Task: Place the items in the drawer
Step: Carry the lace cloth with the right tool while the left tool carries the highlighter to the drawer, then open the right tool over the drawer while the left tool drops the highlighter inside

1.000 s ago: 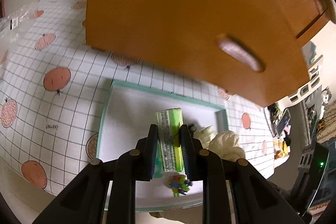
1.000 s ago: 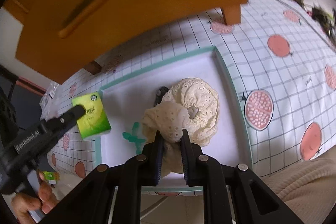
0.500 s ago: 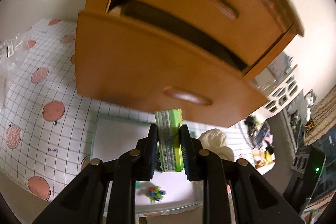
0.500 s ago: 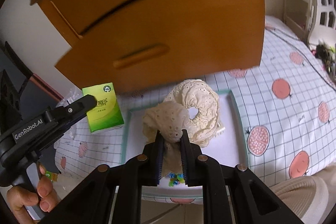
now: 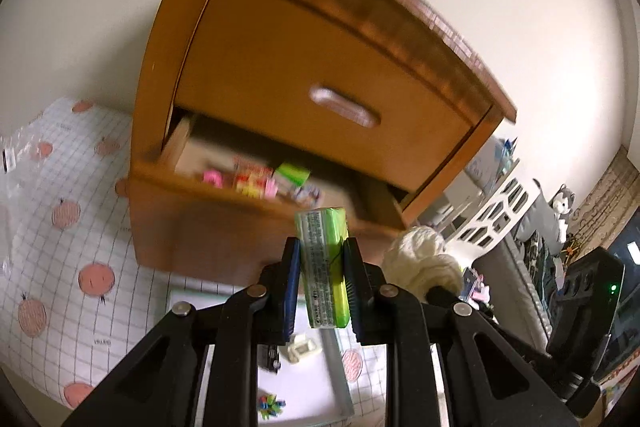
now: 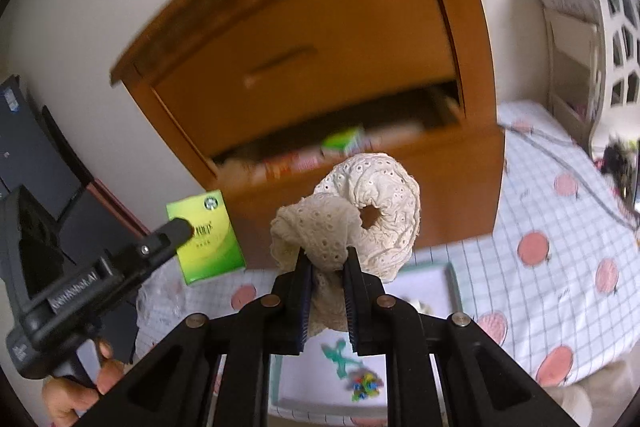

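The left gripper [image 5: 322,281] is clamping a green tissue pack [image 5: 324,267], the right gripper [image 6: 327,281] is pinching a cream lace scrunchie [image 6: 360,215], both hovering near the open lower drawer [image 5: 224,203].

Green pack [image 5: 324,267], cream scrunchie [image 6: 372,211] aloft
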